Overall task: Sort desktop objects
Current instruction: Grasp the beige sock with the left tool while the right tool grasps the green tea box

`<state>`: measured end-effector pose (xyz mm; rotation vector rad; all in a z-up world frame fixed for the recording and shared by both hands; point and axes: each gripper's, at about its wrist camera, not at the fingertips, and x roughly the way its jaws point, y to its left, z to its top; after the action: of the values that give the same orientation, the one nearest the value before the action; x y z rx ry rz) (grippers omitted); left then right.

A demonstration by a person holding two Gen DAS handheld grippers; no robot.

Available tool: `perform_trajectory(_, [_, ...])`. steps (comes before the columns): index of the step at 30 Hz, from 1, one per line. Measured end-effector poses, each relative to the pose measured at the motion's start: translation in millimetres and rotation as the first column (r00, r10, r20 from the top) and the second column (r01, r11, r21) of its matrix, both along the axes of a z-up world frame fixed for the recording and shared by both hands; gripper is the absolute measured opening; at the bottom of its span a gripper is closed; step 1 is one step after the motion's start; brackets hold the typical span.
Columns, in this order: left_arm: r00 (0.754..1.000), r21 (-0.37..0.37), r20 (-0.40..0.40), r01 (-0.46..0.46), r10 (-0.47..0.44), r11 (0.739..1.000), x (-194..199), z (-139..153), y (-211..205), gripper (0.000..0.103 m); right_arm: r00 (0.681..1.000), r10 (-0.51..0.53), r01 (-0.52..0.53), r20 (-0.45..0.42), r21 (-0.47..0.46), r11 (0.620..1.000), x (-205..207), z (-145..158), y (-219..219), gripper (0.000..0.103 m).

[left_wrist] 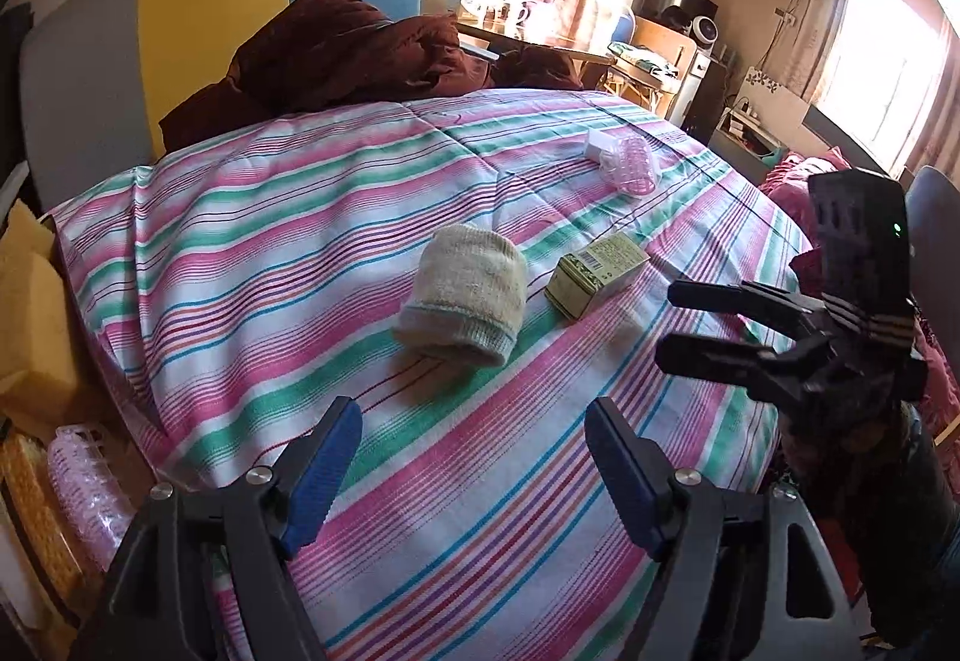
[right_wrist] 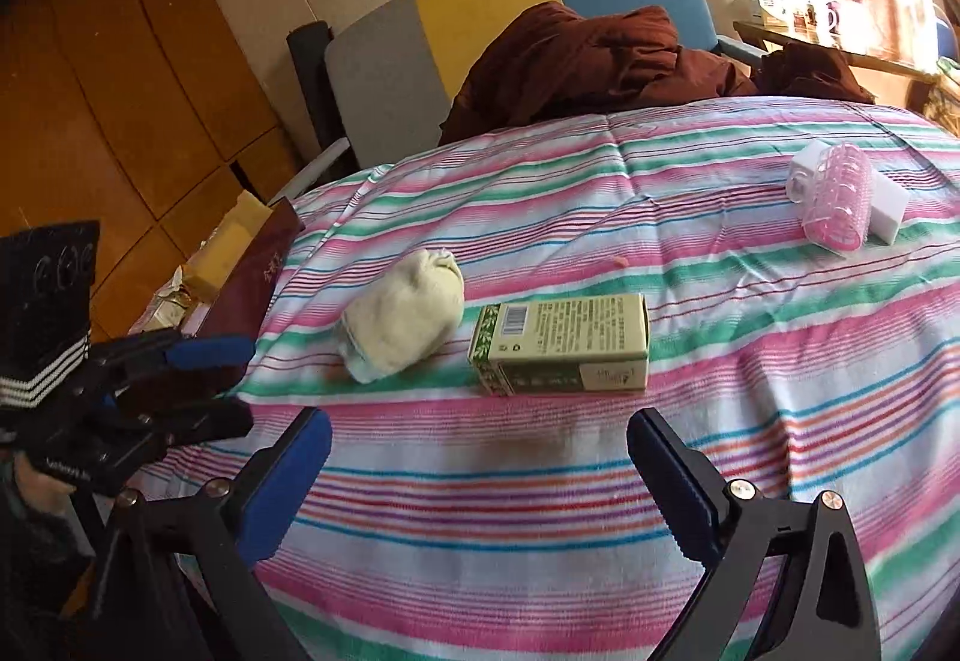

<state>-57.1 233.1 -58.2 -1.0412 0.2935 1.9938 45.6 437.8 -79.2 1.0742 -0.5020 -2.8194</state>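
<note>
Desktop objects, 4 items, laid out on striped bedspread [right_wrist: 540, 511] (a bed, no counter in sight):

1. Rolled cream sock [right_wrist: 403, 314]: just ahead of left tool [left_wrist: 474, 472], slightly left of its centre line; ahead-left of right tool [right_wrist: 480, 487].
2. Green carton [right_wrist: 564, 346] w/ barcode: lying flat, directly ahead of right tool, near; just beside sock, small gap, not touching.
3. Pink hair roller [right_wrist: 837, 202]: far ahead-right of right tool, well apart from items 1–2.
4. White block [right_wrist: 888, 208]: touching roller, partly behind it.

Tool status: both spread wide, blue pads apart, nothing held. Both hover above the bedding; neither touches an item.

Step in hand (est.): approach/first pick; nothing sorted yet. Destination not identifiable in either view.

Handling notes:
- Carton: rigid, light; close right tool across the narrow faces, square-on, so it doesn't pivot. Soft bedding, so don't press down hard.
- Sock: squashy, will compress; bite mid-roll, deep, w/ left tool, else it may unroll.
- Roller + block: separate before lifting; the round roller could roll away.
- Keep the two tools clear of each other; they sit close here.
</note>
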Motion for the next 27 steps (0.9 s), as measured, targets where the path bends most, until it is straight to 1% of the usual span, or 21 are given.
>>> perform_trajectory(4, [1.0, -0.02, -0.007, 0.003, -0.003, 1.0, -9.9, -0.7, 14.2, 0.079, 0.999, -0.036, 0.036, 0.001, 0.04, 0.999, 10.4, -3.9, 2.0, 0.1])
perform_trajectory(6, [1.0, -0.026, 0.003, 0.004, -0.004, 1.0, -15.9, -1.2, 21.9, 0.079, 0.998, -0.058, 0.058, -0.001, 0.048, 0.997, 11.8, -5.8, 5.7, 0.097])
perform_trajectory(9, [0.999, -0.037, 0.027, -0.021, 0.022, 0.999, -28.8, -4.6, 31.4, 0.077, 0.996, -0.088, 0.089, -0.012, 0.051, 0.995, 12.7, -7.4, 11.0, 0.095])
perform_trajectory(12, [0.998, -0.048, 0.046, -0.052, 0.054, 0.998, -41.3, -7.9, 37.9, 0.076, 0.996, -0.092, 0.093, -0.021, 0.049, 0.994, 12.4, -6.7, 15.8, 0.095])
perform_trajectory(16, [0.994, -0.063, 0.089, -0.053, 0.059, 0.997, -54.8, -15.4, 46.9, 0.076, 0.998, -0.063, 0.064, -0.021, 0.078, 0.995, 6.2, -3.5, 20.5, 0.095])
perform_trajectory(19, [0.993, -0.075, 0.102, -0.047, 0.054, 0.996, -58.5, -20.2, 53.8, 0.076, 1.0, -0.014, 0.015, -0.011, 0.13, 0.991, -2.6, 0.8, 21.6, 0.095])
perform_trajectory(22, [0.99, -0.064, 0.136, -0.032, 0.041, 0.997, -60.6, -25.3, 58.6, 0.074, 0.999, 0.043, -0.044, 0.009, 0.184, 0.982, -15.1, 4.3, 22.3, 0.095])
perform_trajectory(23, [0.989, -0.061, 0.146, -0.024, 0.033, 0.998, -60.7, -27.1, 60.6, 0.071, 0.998, 0.061, -0.063, 0.017, 0.199, 0.978, -20.0, 5.0, 23.0, 0.095])
perform_trajectory(24, [0.988, -0.059, 0.155, -0.017, 0.026, 0.998, -60.7, -28.8, 62.6, 0.07, 0.997, 0.078, -0.082, 0.027, 0.213, 0.974, -25.2, 5.4, 23.9, 0.095])
perform_trajectory(27, [0.987, -0.065, 0.16, 0.003, 0.007, 0.998, -57.8, -33.8, 67.8, 0.07, 0.99, 0.129, -0.14, 0.056, 0.254, 0.957, -39.2, 5.7, 24.9, 0.095])
